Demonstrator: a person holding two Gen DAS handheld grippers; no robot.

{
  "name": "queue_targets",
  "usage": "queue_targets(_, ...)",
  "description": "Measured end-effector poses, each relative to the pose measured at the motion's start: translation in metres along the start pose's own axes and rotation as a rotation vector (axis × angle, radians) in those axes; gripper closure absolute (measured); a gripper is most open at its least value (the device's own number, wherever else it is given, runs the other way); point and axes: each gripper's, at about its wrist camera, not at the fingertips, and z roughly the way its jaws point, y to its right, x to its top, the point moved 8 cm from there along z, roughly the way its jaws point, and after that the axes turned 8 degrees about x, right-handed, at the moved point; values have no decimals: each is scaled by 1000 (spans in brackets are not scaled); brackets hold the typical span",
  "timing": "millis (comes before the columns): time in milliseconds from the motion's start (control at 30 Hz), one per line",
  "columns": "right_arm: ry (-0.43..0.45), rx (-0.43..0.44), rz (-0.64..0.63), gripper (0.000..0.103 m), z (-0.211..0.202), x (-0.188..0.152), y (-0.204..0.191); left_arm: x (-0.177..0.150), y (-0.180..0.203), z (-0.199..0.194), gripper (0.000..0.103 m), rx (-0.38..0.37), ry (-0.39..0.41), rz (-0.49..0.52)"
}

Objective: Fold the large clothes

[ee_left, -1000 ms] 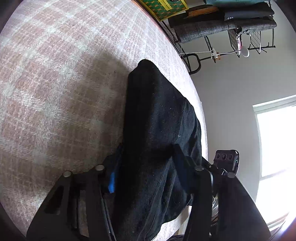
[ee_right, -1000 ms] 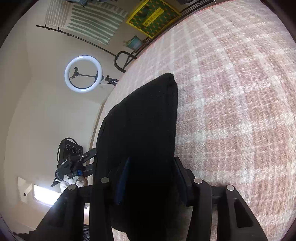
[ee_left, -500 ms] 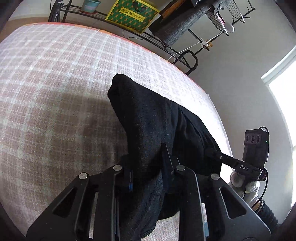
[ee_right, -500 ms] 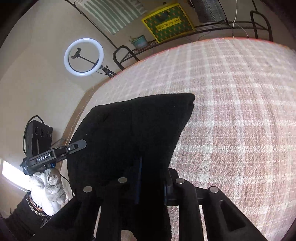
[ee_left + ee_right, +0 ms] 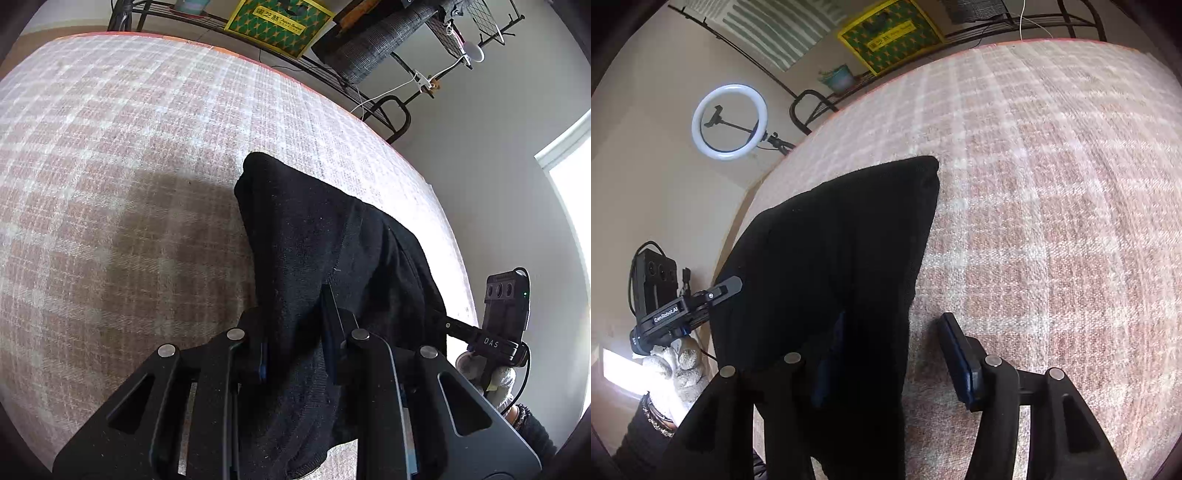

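One black garment [image 5: 325, 236] lies on the pink plaid blanket [image 5: 110, 184], near the blanket's side edge, its far corner pointing toward the one yellow-green box [image 5: 279, 22] past the far edge. Two grippers work it. The left gripper [image 5: 295, 332] has its jaws clamped on a bunched fold of the garment. The right gripper [image 5: 894, 343] has its jaws opening, wide apart; cloth hangs against the left finger only, the right pad [image 5: 956, 350] bare above the blanket.
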Motion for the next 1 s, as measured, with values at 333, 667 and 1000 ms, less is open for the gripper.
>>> queue_targets(333,-10,-5,-94,80,-5,2,-35,0,35,-19,84,36,57,99)
queue_targets(667,98,-154,-233,82,-108,11,-68,-4,141,-59,85,2,138,290)
queue_targets(1000,209,-338,-272,82,-219,56,-35,16,259,-30,85,-102,168,428)
